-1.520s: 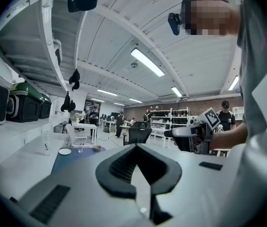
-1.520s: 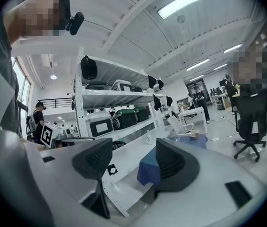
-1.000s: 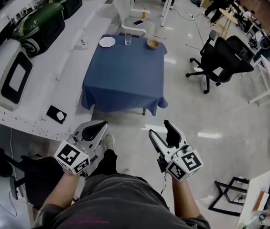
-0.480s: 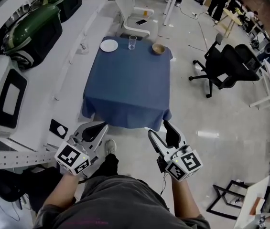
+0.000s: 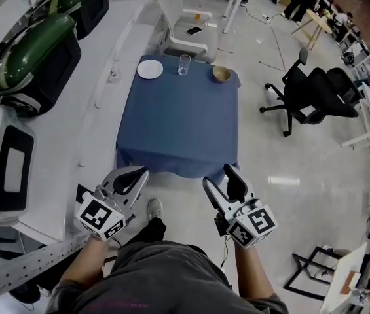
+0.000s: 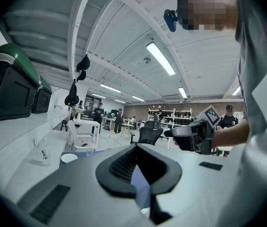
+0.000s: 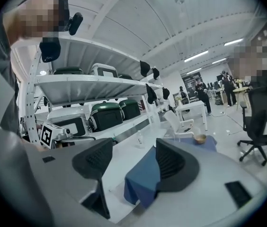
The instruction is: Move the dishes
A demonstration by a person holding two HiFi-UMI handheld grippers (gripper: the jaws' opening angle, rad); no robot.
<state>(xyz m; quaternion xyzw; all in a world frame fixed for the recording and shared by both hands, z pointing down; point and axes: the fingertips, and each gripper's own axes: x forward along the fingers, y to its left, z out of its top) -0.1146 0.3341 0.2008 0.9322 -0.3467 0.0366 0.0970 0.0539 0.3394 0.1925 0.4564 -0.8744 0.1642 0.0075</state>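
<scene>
Dishes: white plate [image 5: 150, 69], clear glass [image 5: 184, 64] and tan bowl [image 5: 221, 74], in a row along the far edge of the worktop [image 5: 178, 129], which has a blue cloth over it.
Order, head view: plate at left, glass in the middle, bowl at right; each stands apart from the next.
Progress: by my reading, nothing is done yet. All three sit untouched on the cloth, so the whole move is left.
Left tool [image 5: 139, 173]: jaws closed together, nothing between them.
Right tool [image 5: 217, 176]: jaws spread wide, holding nothing; through the gap only the near corner of the cloth shows, far off.
Tools vs dishes: both tools are held over the floor, just short of the near edge of the worktop. The full length of the cloth lies between them and the dishes, so they are well apart.
Line-up: plate is roughly ahead of the left tool, bowl roughly ahead of the right.
Likely need: reach the far edge; the left tool must open before any grip.
</scene>
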